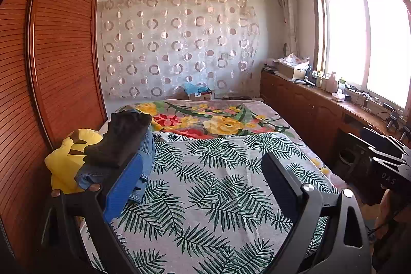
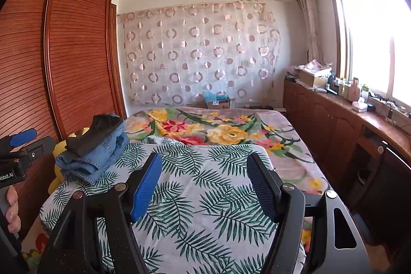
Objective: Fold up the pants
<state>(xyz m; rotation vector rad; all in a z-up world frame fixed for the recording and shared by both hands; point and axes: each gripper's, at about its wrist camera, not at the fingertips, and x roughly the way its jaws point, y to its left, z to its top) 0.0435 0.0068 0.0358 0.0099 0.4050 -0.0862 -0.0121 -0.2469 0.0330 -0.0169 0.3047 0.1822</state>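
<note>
At far left a yellow toy (image 2: 57,145) is sitting by the wardrobe (image 2: 77,55). Beside it, folded jeans (image 2: 102,153) and dark pants (image 2: 97,132) are lying stacked on the bed's (image 2: 205,171) left edge. Left gripper (image 1: 200,179) and right gripper (image 2: 205,184) are both hanging apart, empty, over the leaf sheet. Folding looks finished; next calls for fetching another pair, if any.

The jeans (image 2: 102,153) are faded blue denim with stitched seams, and the dark pants (image 2: 95,132) on them are matt, soft cloth. Both lie on a leaf-print sheet (image 2: 205,197) of thin, smooth cotton-like cloth. Farther off, the flowered blanket (image 2: 231,130) looks plush. On the left, the wardrobe (image 2: 77,55) is glossy slatted wood. The right gripper (image 2: 205,184) is matt black plastic with ribbed pads (image 2: 146,186) and shiny metal bolts.
</note>
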